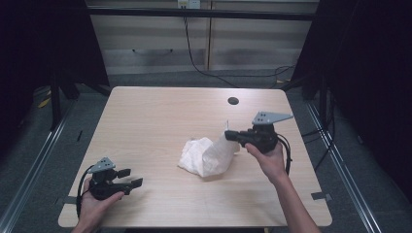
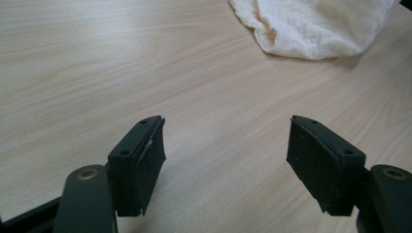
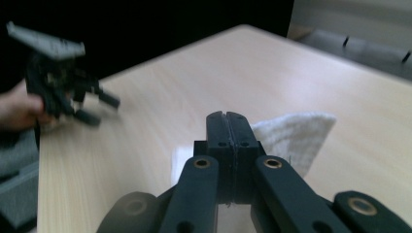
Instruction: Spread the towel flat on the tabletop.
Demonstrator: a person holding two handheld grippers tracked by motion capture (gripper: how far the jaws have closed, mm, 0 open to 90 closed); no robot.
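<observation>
A crumpled white cloth [image 1: 206, 155] lies right of the table's middle, with one end pulled up off the wood. My right gripper [image 1: 228, 135] is shut on that raised end, and a small corner pokes up above the jaws. In the right gripper view the jaws [image 3: 227, 116] are pressed together, with the cloth [image 3: 291, 136] spreading out behind them to the right. My left gripper [image 1: 130, 177] rests near the front left corner, open, with nothing between its fingers [image 2: 226, 145]. The cloth [image 2: 316, 24] lies well beyond it. The left gripper [image 3: 101, 109] also appears far off in the right gripper view.
The light wooden table [image 1: 160, 116] has a round cable hole [image 1: 233, 101] near its back right edge. Metal rails [image 1: 34, 160] run along the floor on both sides. A black cable [image 1: 204, 68] trails across the floor behind the table.
</observation>
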